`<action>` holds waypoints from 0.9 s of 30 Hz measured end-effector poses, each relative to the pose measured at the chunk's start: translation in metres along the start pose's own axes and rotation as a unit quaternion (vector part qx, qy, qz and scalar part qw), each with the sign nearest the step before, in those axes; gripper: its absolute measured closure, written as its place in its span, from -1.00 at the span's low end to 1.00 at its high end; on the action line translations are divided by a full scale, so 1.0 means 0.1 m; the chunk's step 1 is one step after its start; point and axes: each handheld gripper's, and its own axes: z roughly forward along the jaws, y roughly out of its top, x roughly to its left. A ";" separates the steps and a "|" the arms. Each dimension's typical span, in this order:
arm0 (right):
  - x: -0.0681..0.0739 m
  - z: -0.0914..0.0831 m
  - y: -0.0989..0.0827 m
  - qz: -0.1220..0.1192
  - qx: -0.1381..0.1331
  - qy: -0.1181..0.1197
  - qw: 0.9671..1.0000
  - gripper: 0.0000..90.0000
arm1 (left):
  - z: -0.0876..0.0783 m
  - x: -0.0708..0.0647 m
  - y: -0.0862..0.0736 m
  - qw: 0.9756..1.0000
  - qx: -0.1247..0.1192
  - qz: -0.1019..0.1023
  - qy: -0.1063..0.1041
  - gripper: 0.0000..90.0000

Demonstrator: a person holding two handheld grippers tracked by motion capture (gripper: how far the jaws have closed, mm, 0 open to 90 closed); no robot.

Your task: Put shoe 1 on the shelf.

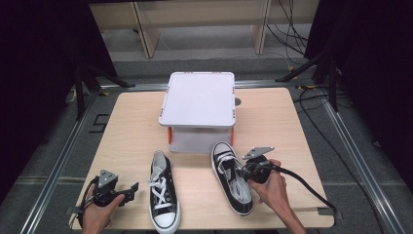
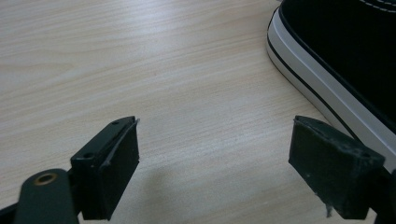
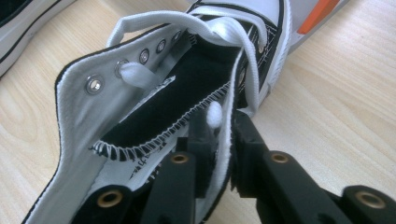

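Pinching the right sneaker [image 3: 154,107] collar, right tongs [image 3: 223,135] clenched on it, left tongs [image 2: 212,163] released beside left sneaker [image 2: 345,51].

The right sneaker [image 1: 232,178] I am working on is black canvas with a white toe cap, white sole edge and white laces. It lies right of centre in the lower part of the high view, toe toward the white stand, heel toward me. Its top gapes open, laces loose, tongue showing.
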 end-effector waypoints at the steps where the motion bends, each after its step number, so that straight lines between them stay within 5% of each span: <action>1: -0.01 0.01 -0.01 -0.006 -0.012 -0.004 1.000 0.84 | 0.00 0.00 0.00 1.000 0.000 0.001 0.002 -0.65; 6: -0.03 -0.04 0.01 0.015 -0.023 0.014 1.000 0.91 | 0.00 0.01 0.00 1.000 0.005 0.004 0.006 -0.65; 10: 0.04 -0.15 0.07 0.051 -0.001 0.035 0.998 0.92 | -0.01 0.00 0.00 1.000 0.002 0.004 0.005 -0.65; 16: 0.04 -0.27 0.18 0.022 0.000 0.052 0.998 0.92 | -0.01 0.02 0.00 1.000 0.005 0.003 0.009 -0.65; 17: 0.04 -0.28 0.19 0.012 -0.020 0.055 0.998 0.92 | 0.00 0.02 0.00 1.000 0.003 0.003 0.008 -0.65; 25: 0.11 -0.61 0.51 0.012 -0.042 0.098 0.994 0.92 | -0.01 0.02 0.00 1.000 0.005 0.007 0.009 -0.65; 26: 0.15 -0.65 0.56 0.026 -0.040 0.104 0.993 0.92 | -0.01 0.02 0.00 1.000 0.003 0.006 0.008 -0.65; 27: 0.15 -0.67 0.61 0.011 -0.048 0.103 0.993 0.92 | -0.01 0.02 0.00 1.000 0.004 0.006 0.008 -0.65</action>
